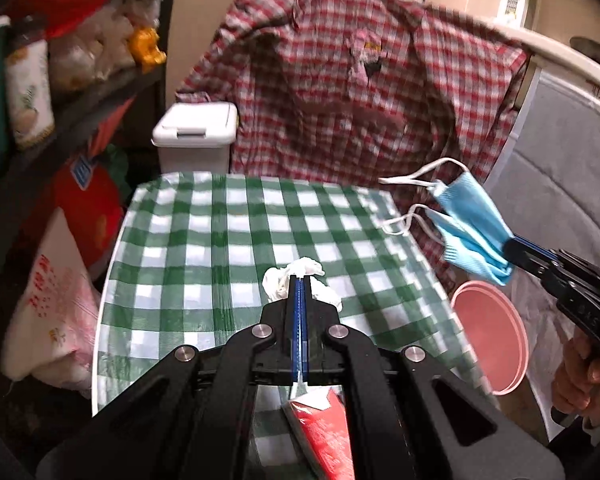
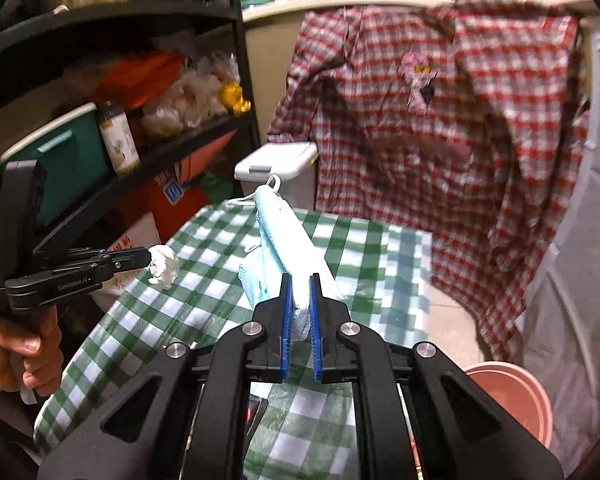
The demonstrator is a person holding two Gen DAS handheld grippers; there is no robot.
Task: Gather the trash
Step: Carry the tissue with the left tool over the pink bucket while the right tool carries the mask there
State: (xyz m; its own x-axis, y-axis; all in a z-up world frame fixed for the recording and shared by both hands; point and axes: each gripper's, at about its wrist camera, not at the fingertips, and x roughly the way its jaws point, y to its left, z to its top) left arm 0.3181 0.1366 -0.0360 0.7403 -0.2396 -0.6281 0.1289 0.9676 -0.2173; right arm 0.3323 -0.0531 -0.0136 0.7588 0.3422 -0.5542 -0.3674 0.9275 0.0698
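both hands were loaded; the left gripper (image 1: 299,280) was clamped tight on a crumpled white tissue (image 1: 300,276), its jaws pressed together with the wad bulging out past the tips; the right gripper (image 2: 299,304) was pinched on a folded blue face mask (image 2: 288,236), the jaws held slightly apart by the fabric, ear loops trailing off the far end; both pieces hung in the air above the green checked table (image 1: 204,248), neither touching it. the relation that mattered was the white lidded bin (image 1: 196,128) — it stood just past the table's far edge, ahead of both grippers and toward the left-hand corner; the mask's long axis ran straight toward it; the left hand looked the nearer one — and the lid looked closed, so my guess was it would need opening first.
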